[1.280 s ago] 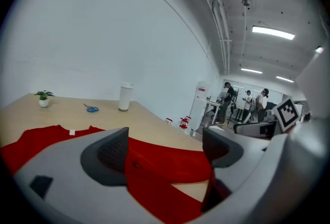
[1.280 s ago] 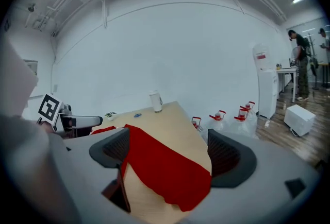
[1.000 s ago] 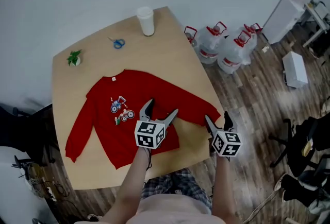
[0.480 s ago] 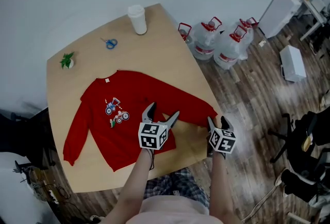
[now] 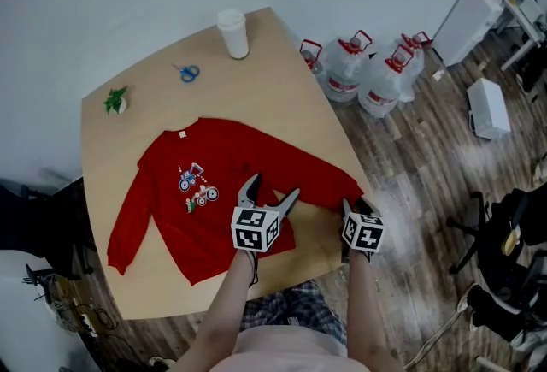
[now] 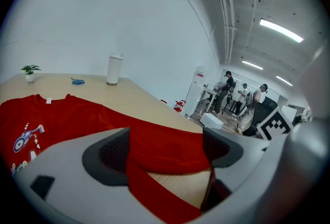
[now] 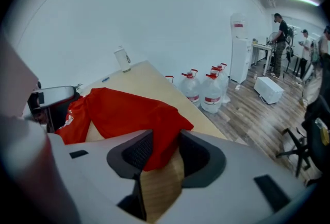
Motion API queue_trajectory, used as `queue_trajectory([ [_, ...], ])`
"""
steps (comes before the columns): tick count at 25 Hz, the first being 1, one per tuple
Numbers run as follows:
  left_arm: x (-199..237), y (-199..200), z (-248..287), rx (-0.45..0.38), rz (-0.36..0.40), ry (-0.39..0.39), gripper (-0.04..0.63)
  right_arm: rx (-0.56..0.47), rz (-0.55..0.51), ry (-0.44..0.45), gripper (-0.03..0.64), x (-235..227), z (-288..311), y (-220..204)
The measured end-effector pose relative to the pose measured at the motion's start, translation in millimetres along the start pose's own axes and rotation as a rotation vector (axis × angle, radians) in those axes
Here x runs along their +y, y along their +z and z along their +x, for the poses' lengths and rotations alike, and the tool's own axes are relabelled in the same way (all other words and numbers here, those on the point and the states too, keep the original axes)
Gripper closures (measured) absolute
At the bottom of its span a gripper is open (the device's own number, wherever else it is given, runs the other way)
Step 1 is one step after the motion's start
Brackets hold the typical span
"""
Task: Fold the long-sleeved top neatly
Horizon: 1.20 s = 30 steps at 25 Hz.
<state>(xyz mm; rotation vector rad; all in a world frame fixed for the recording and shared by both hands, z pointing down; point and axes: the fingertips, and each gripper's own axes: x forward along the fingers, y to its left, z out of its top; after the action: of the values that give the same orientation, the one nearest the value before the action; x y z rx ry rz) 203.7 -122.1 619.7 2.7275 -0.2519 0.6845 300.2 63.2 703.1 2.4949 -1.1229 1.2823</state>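
Head view first: where does the red long-sleeved top [image 5: 231,152] lie?

— Flat on the tan table [image 5: 265,71], front side up, neck towards the far edge, both sleeves spread. A white cup [image 5: 232,32], blue scissors [image 5: 189,71] and a small potted plant [image 5: 117,99] sit beyond it, well apart from the cloth.

— State of your left gripper?

— My left gripper [image 5: 273,186] hangs low over the hem, at the near right corner of the body. Its jaws stand wide apart. In the left gripper view red cloth shows between them, and neither pad presses on it.

— And the right?

— My right gripper [image 5: 357,208] is at the cuff [image 7: 165,120] of the sleeve on my right, by the table's near right edge. Its jaws have just been closing and now stand narrowed, with the cuff between them. The pads are not yet clamped on it.
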Motion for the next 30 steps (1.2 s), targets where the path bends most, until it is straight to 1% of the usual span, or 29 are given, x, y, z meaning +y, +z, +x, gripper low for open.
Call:
queue_trajectory([
  [1, 1, -1, -1, 0.001, -0.002, 0.003, 0.158, -0.006, -0.012, 0.014, 0.469, 3, 1, 0],
  [2, 3, -1, -1, 0.002, -0.004, 0.005, 0.158, -0.01, -0.024, 0.021, 0.508, 6, 3, -1],
  [4, 5, 0, -3, 0.0, -0.01, 0.01, 0.157, -0.009, -0.038, 0.029, 0.569, 8, 3, -2],
  [5, 7, 1, -5, -0.004, -0.015, 0.014, 0.158, -0.008, -0.033, 0.037, 0.578, 9, 2, 0],
  [9, 19, 9, -10, -0.024, -0.035, 0.041, 0.158, -0.07, -0.023, 0.066, 0.586, 11, -13, 29],
  [13, 34, 14, -20, -0.042, -0.057, 0.075, 0.158, -0.131, -0.071, 0.09, 0.588, 19, -27, 61],
  [15, 42, 18, -25, -0.051, -0.064, 0.097, 0.158, -0.155, -0.101, 0.113, 0.588, 28, -31, 77],
  [18, 57, 25, -36, -0.073, -0.076, 0.135, 0.158, -0.193, -0.112, 0.163, 0.588, 47, -36, 99],
  [21, 75, 34, -53, -0.103, -0.085, 0.18, 0.158, -0.236, -0.123, 0.227, 0.588, 74, -39, 124],
  [24, 95, 38, -74, -0.129, -0.104, 0.234, 0.158, -0.262, -0.158, 0.299, 0.588, 109, -40, 147],
  [30, 137, 41, -115, -0.159, -0.138, 0.323, 0.158, -0.298, -0.253, 0.436, 0.588, 194, -33, 187],
])
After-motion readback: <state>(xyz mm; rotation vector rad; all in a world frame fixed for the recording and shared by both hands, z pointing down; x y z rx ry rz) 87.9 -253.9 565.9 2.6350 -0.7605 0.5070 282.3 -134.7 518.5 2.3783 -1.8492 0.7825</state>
